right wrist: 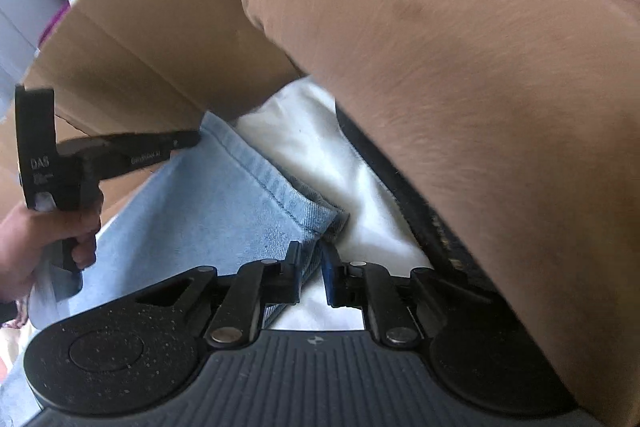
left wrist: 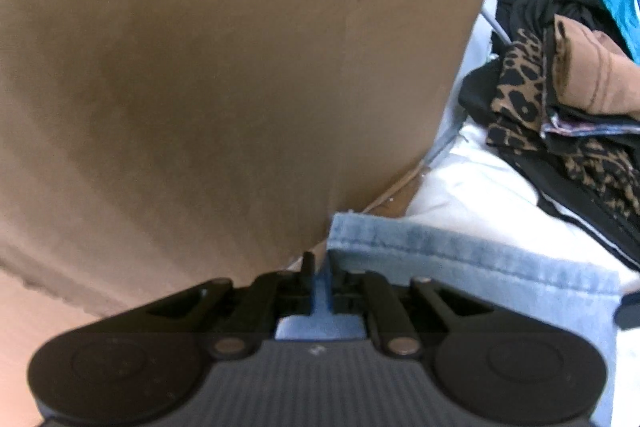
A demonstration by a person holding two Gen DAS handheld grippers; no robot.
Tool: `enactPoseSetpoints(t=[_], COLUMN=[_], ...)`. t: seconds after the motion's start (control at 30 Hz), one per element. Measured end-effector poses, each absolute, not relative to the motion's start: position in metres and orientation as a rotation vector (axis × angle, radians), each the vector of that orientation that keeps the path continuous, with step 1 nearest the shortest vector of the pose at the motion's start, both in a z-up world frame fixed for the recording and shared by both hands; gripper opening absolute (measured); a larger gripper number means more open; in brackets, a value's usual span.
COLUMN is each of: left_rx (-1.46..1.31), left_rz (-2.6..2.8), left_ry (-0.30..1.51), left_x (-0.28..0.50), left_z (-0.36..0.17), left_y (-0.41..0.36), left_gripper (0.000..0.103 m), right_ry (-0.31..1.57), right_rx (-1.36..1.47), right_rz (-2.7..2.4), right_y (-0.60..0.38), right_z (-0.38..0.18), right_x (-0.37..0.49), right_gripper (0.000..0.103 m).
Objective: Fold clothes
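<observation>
Lying flat on the white bed [right wrist: 304, 151], the jeans [right wrist: 208, 203] point their hem at a cardboard box [left wrist: 224, 67]. Left claw [left wrist: 320, 267] and right claw [right wrist: 310, 255] stand slightly open at the hem's 2 corners, clothes pile [left wrist: 560, 99] crowding the right.

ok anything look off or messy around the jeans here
The light blue jeans lie flat on the white surface with a straight hem. Beside them, the pile of dark and leopard-print clothes is a jumbled, unfolded heap. Nothing looks spilled or damaged.
</observation>
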State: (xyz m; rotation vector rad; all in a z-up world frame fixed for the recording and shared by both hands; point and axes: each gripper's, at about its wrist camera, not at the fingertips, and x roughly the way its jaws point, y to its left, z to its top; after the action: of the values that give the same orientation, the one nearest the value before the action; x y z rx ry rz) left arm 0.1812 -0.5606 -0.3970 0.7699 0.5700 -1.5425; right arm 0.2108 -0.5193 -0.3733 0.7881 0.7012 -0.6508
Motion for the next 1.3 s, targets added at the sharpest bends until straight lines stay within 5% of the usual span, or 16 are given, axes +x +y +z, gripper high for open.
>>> enactPoseSetpoints(t=[0.13,0.33,0.97,1.1,1.3], left_rx=[0.792,0.814,0.772,0.771,0.822], left_rz=[-1.570,-1.624,-1.471,-1.422,-1.371], left_ry=[0.554,0.536,0.737,0.780,0.808], left_x=[0.173,0.176,0.190,0.182,0.167], left_z=[-0.385,-0.364,-0.340,-0.348,-0.367], left_y=[-0.534,-0.476,-0.306,-0.277,-0.249], left_gripper=[0.039,0.057,0.059,0.070,0.070], right_ry=[0.715,0.737,0.761,0.790,0.822], right_rx=[0.765,0.692,0.546,0.546,0.562], right_rz=[-0.618,-0.567,-0.357,-0.316,-0.299], right_y=[-0.513,-0.499,-0.468,-0.462,-0.464], right_z=[-0.360,-0.344,-0.334,-0.340,-0.355], right_x=[0.197,0.184,0.201,0.204,0.204], right_gripper=[0.026,0.036,0.040,0.040,0.040])
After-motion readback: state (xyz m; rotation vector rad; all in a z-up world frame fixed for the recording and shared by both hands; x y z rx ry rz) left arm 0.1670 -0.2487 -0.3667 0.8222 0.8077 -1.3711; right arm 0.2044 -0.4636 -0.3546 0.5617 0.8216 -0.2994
